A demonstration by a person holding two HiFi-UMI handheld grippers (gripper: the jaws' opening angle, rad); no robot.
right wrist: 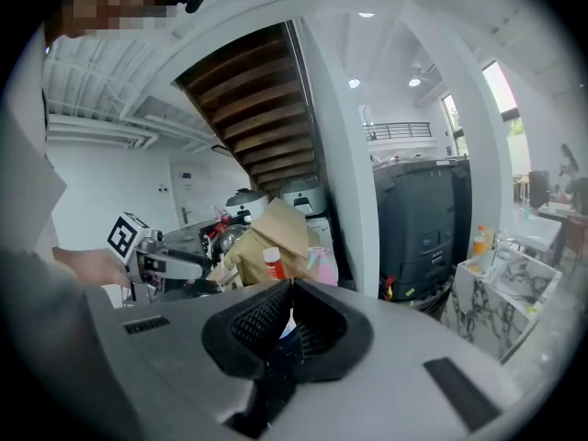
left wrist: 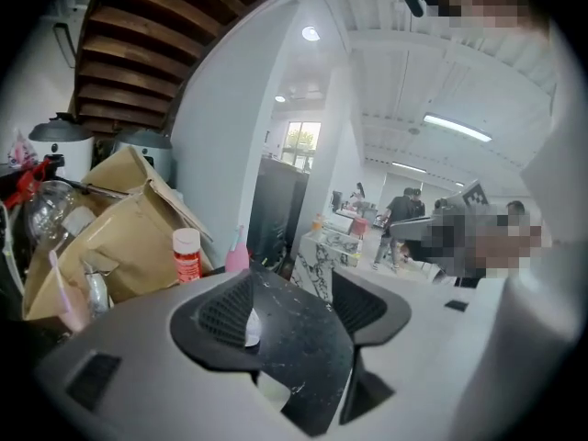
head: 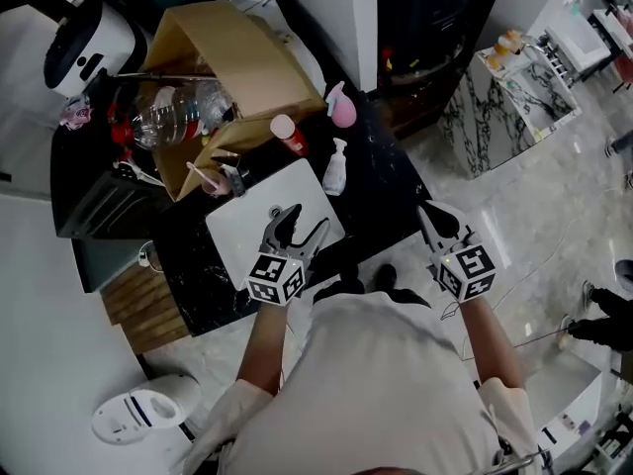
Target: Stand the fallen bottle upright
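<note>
A small white pump bottle (head: pixel 335 169) is on the black table (head: pixel 396 191), just past the far right corner of the white mat (head: pixel 242 236). It looks to be lying down, but I cannot tell for sure. My left gripper (head: pixel 300 221) hovers over the mat, a little short of the bottle, jaws wide open and empty (left wrist: pixel 292 283). My right gripper (head: pixel 432 216) hangs at the table's right edge, apart from the bottle. Its tips meet with nothing held (right wrist: pixel 292 288). A sliver of white shows behind each gripper's jaws.
A red bottle with a pale cap (head: pixel 289 135) and a pink spray bottle (head: pixel 341 107) stand behind the white one. An open cardboard box (head: pixel 232 52) holding a large clear bottle (head: pixel 173 112) fills the table's far left. A marble counter (head: pixel 509 97) stands to the right.
</note>
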